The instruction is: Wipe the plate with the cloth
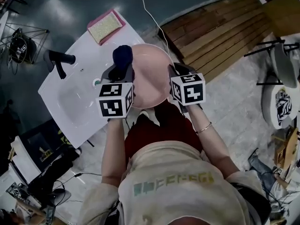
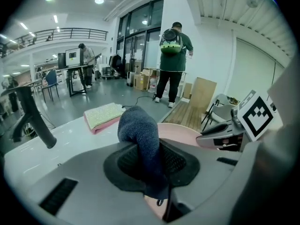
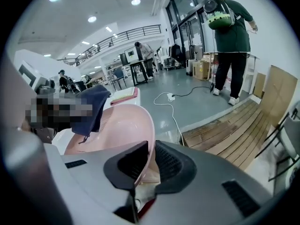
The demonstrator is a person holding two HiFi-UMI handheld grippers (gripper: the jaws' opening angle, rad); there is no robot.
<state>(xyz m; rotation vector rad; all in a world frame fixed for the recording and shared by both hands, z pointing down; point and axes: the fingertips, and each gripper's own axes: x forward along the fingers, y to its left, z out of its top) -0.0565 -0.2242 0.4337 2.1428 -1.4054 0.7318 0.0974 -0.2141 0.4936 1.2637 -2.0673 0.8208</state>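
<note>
Grippers at the wiping step. The left gripper (image 2: 150, 161) has its jaws closed onto a dark blue, nubbly fabric cloth (image 2: 139, 132), which bunches up above the pads in a rounded wad. The right gripper (image 3: 146, 165) has its jaws nipped onto the near rim of a pale pink, shallow round plastic plate (image 3: 117, 125) and holds it tilted — one pad inside the rim, one outside.

In the head view the plate sits between the two grippers, above the near edge of a white moulded sink (image 1: 70, 95). The cloth lies at the plate's upper-left rim; the right gripper view shows it hanging over the far inner face, though actual contact cannot be confirmed.

Judged stage: the plate is braced and the cloth presented, with wiping at or just short of its start. The next move calls for pressing the wad flat against the inner face and sweeping it across, while the right gripper's thin-edge hold resists the push so that the rim does not slip.

Further out are a black faucet (image 1: 58, 59) and a pink-backed yellow sponge pad (image 1: 105, 26) on the sink top.

Writing: each gripper's cube (image 1: 116, 100) bears black-and-white square markers only. Blocky yellow-green lettering on the person's pale shirt (image 1: 173, 182) is too blurred to read — no brand is legible.
</note>
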